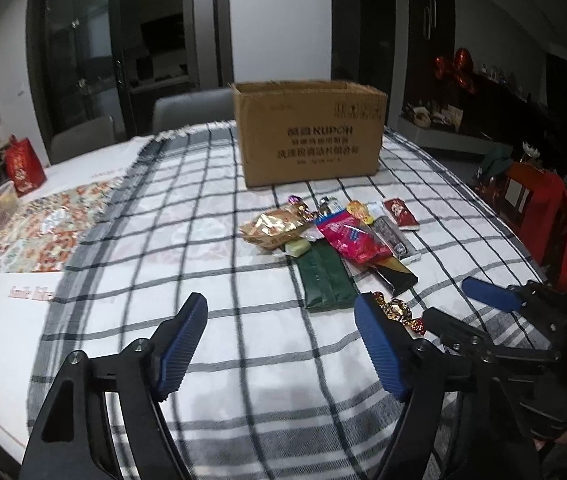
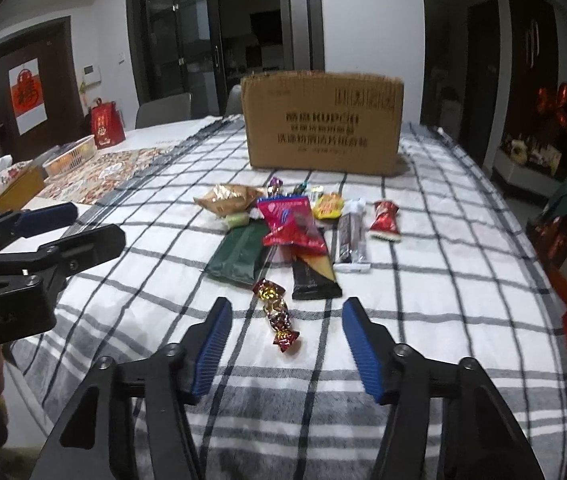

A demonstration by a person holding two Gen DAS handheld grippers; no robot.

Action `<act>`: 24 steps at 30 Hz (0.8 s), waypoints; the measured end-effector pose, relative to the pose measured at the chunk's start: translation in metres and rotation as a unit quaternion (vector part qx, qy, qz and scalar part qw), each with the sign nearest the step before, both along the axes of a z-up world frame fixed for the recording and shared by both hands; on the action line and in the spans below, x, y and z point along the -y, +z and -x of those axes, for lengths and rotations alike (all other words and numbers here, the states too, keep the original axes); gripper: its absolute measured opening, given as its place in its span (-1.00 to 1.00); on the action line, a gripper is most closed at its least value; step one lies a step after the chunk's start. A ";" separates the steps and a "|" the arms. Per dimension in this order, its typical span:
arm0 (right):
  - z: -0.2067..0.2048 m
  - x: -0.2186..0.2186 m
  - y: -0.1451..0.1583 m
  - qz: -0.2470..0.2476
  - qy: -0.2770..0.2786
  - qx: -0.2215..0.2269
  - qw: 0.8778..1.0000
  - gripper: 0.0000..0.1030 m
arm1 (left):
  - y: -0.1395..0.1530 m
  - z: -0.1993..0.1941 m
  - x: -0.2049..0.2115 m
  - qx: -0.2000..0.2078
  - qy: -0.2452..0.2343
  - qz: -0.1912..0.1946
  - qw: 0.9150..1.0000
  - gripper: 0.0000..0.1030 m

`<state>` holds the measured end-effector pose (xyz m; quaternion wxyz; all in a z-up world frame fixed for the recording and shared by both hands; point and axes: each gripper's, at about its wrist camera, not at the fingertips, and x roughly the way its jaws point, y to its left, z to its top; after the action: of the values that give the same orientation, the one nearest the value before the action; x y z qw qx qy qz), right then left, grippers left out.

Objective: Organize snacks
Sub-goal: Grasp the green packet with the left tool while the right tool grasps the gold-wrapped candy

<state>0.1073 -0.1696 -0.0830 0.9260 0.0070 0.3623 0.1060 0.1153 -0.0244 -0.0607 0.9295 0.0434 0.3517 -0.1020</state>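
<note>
Framing a crinkly foil-wrapped candy [image 2: 276, 317] on checked cloth [image 2: 423, 264], the right gripper [image 2: 287, 312] and left gripper [image 1: 281, 308] hold ribbed jaws wide.

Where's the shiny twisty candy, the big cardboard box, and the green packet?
Twist-wrapped candy [image 2: 276, 315], right wrist view, on its foil middle.
Cardboard box [image 2: 323, 128], right wrist view, on its printed front.
Dark green packet [image 1: 325, 280], left wrist view, on its flat top.

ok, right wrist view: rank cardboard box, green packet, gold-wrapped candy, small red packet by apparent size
Largest to smallest:
1. cardboard box, despite being farthest
2. green packet
3. gold-wrapped candy and small red packet: too close to call. The candy lies much nearer the camera, just ahead of the open right gripper, which inflates it.
</note>
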 end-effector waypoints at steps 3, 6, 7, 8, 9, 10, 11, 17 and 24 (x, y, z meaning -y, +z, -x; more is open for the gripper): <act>-0.009 0.000 -0.009 -0.004 0.004 -0.015 1.000 -0.07 | -0.007 -0.013 0.007 -0.013 -0.005 0.002 1.000 0.40; -0.015 -0.001 -0.016 -0.007 0.011 -0.028 1.000 -0.18 | -0.015 -0.028 0.013 -0.030 -0.011 0.010 0.999 0.34; -0.018 -0.003 -0.018 -0.008 0.014 -0.030 0.999 -0.21 | -0.018 -0.032 0.015 -0.035 -0.013 0.014 0.999 0.32; -0.019 -0.004 -0.019 -0.008 0.017 -0.031 0.999 -0.22 | -0.020 -0.036 0.017 -0.041 -0.014 0.017 0.999 0.30; -0.021 -0.005 -0.020 -0.007 0.019 -0.031 0.999 -0.24 | -0.023 -0.041 0.019 -0.047 -0.016 0.020 0.999 0.28; -0.022 -0.006 -0.020 -0.007 0.020 -0.030 0.999 -0.24 | -0.026 -0.046 0.021 -0.053 -0.018 0.023 0.998 0.25; -0.024 -0.006 -0.021 -0.006 0.021 -0.029 0.999 -0.25 | -0.029 -0.051 0.023 -0.058 -0.020 0.025 0.998 0.21; -0.033 -0.005 -0.027 -0.012 0.026 -0.039 0.999 -0.40 | -0.043 -0.071 0.038 -0.077 -0.029 0.030 0.996 0.14; -0.040 0.000 -0.033 -0.031 0.027 -0.052 0.998 -0.46 | -0.061 -0.089 0.052 -0.099 -0.036 0.023 0.994 0.09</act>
<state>0.1478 -0.1701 -0.1160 0.9021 0.0317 0.4063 0.1419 0.2040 -0.0764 -0.1214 0.8867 0.0243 0.4375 -0.1477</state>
